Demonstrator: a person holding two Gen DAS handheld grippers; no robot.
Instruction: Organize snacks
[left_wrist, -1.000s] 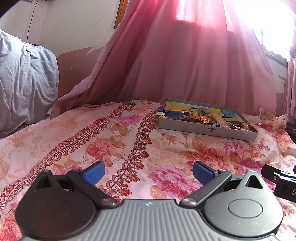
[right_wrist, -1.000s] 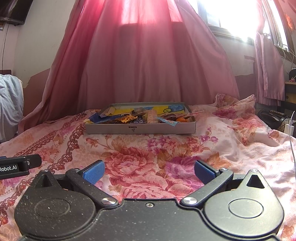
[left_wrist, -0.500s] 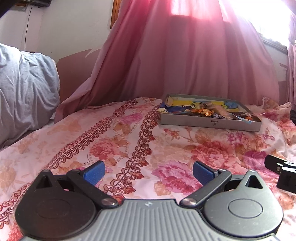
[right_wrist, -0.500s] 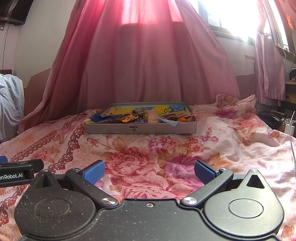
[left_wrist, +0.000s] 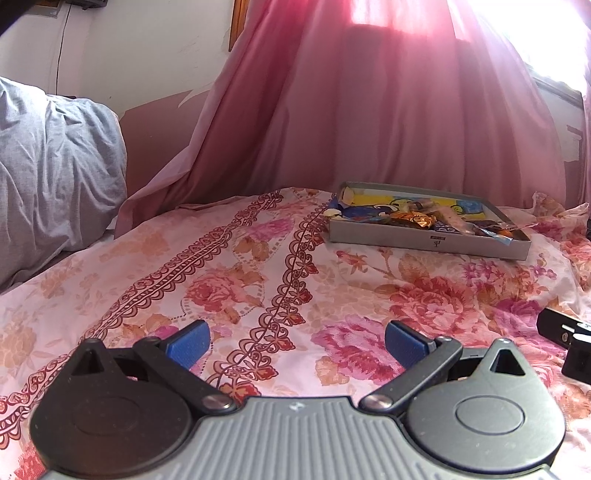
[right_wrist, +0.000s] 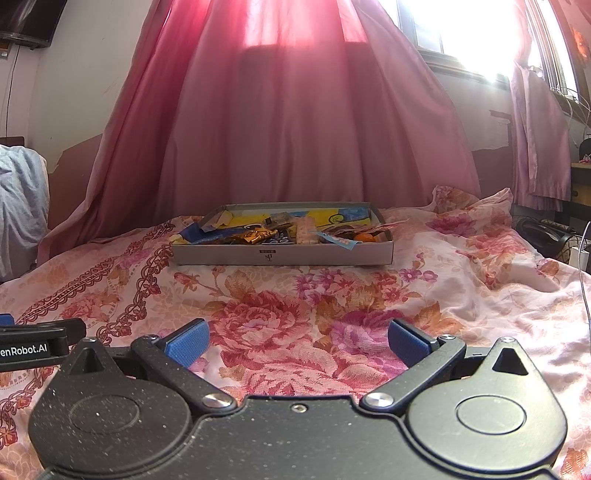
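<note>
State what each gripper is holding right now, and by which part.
Nothing. The left gripper and right gripper are both open and empty above the bedspread.

Matt grey cardboard tray; glossy foil wrappers; soft printed cloth bedsheet; sheer pink curtain.

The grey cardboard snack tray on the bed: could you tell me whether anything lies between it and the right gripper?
Nothing visible does. Only bare floral pink bedsheet stretches from the open right gripper to the shallow grey cardboard tray of wrapped snacks. The left gripper sits off to the side, clear of that path.
</note>
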